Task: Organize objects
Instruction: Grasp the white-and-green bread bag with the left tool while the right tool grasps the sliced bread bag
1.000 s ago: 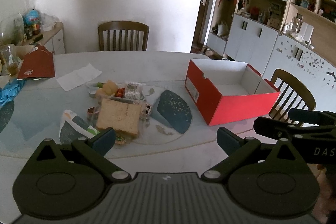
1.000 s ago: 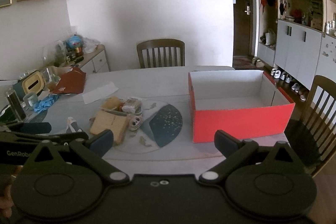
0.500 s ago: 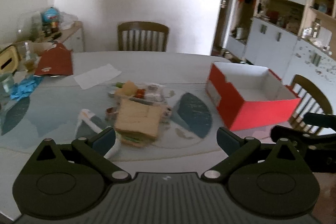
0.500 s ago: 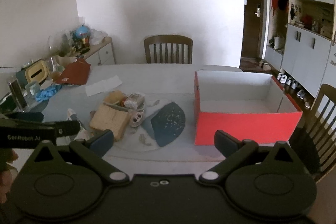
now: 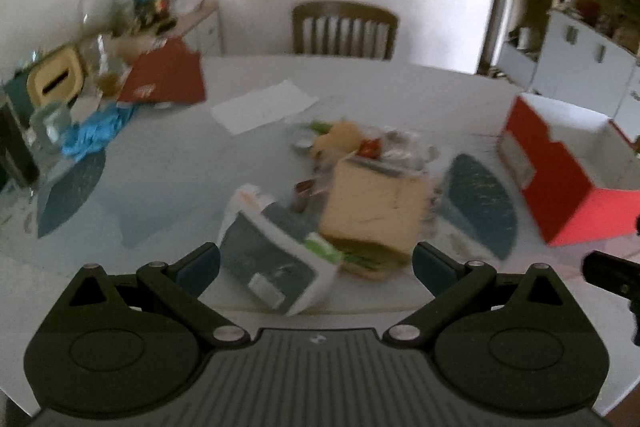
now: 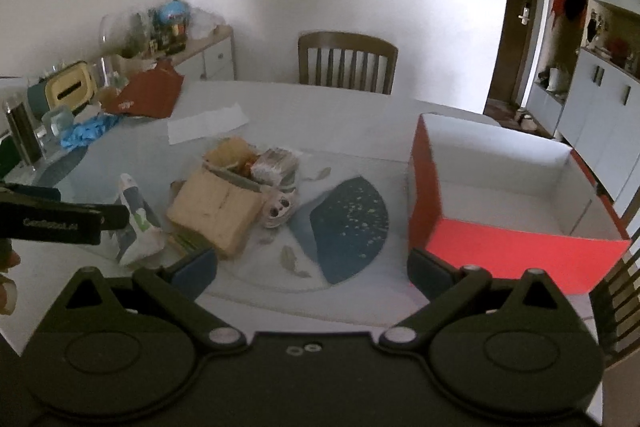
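While both grippers, left (image 5: 316,263) and right (image 6: 312,269), gaped wide, holding nothing, the red box (image 6: 516,227) stood empty; the pile (image 6: 240,187) lay unsorted.

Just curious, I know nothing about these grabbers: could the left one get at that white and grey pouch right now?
Probably yes. The left gripper is open and empty, and the white and grey pouch lies just ahead between its fingers, at the near edge of the pile, with nothing in front. The tan cardboard box crowds one side.

Heap of small things mid worktop: flat tan cardboard box (image 6: 214,205) on top, white-and-grey pouch (image 6: 136,223) lying left of it. Open red cardboard box with white inside (image 6: 500,187) sits right, well apart.
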Action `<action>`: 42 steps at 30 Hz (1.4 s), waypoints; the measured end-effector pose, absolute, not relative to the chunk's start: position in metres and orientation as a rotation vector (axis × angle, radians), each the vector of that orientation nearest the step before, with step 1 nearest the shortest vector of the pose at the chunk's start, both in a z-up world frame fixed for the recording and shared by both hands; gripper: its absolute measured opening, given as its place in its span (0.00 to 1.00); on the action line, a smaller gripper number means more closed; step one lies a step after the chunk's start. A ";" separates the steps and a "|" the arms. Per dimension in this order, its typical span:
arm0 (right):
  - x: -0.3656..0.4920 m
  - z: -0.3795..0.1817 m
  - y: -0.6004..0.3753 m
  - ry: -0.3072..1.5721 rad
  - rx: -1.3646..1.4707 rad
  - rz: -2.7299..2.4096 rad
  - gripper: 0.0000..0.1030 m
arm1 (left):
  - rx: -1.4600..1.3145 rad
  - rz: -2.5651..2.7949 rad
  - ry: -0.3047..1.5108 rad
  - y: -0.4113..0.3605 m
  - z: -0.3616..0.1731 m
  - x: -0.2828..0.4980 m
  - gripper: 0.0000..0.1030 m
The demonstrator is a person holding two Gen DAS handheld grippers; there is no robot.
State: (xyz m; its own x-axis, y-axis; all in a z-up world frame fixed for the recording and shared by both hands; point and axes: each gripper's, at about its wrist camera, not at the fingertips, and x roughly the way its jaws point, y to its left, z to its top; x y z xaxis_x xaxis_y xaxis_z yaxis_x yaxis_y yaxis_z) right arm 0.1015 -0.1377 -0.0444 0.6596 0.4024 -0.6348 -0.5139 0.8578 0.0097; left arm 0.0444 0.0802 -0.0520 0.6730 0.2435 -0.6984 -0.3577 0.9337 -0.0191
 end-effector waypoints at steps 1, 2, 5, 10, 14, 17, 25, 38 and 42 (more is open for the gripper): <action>0.104 -0.046 -0.133 0.679 -0.181 0.521 0.99 | -0.178 0.350 0.773 0.088 -0.055 0.048 1.00; 0.106 -0.048 -0.130 0.686 -0.186 0.521 0.99 | -0.197 0.358 0.780 0.095 -0.059 0.052 1.00; 0.111 -0.052 -0.118 0.698 -0.209 0.523 0.99 | -0.225 0.389 0.789 0.113 -0.065 0.062 1.00; 0.122 -0.061 -0.091 0.715 -0.267 0.543 0.99 | -0.216 0.383 0.826 0.128 -0.076 0.085 1.00; 0.130 -0.066 -0.072 0.722 -0.301 0.563 0.99 | -0.237 0.397 0.880 0.142 -0.087 0.106 1.00; 0.139 -0.071 -0.056 0.723 -0.337 0.575 0.99 | -0.263 0.393 0.930 0.152 -0.097 0.115 1.00; 0.163 -0.086 -0.012 0.742 -0.456 0.703 0.99 | -0.236 0.344 1.022 0.168 -0.117 0.122 1.00; 0.197 -0.115 0.052 0.785 -0.700 0.865 0.99 | -0.167 0.231 1.071 0.183 -0.135 0.116 0.93; 0.203 -0.125 0.060 0.824 -0.721 0.884 0.99 | -0.161 0.193 1.071 0.186 -0.137 0.113 0.80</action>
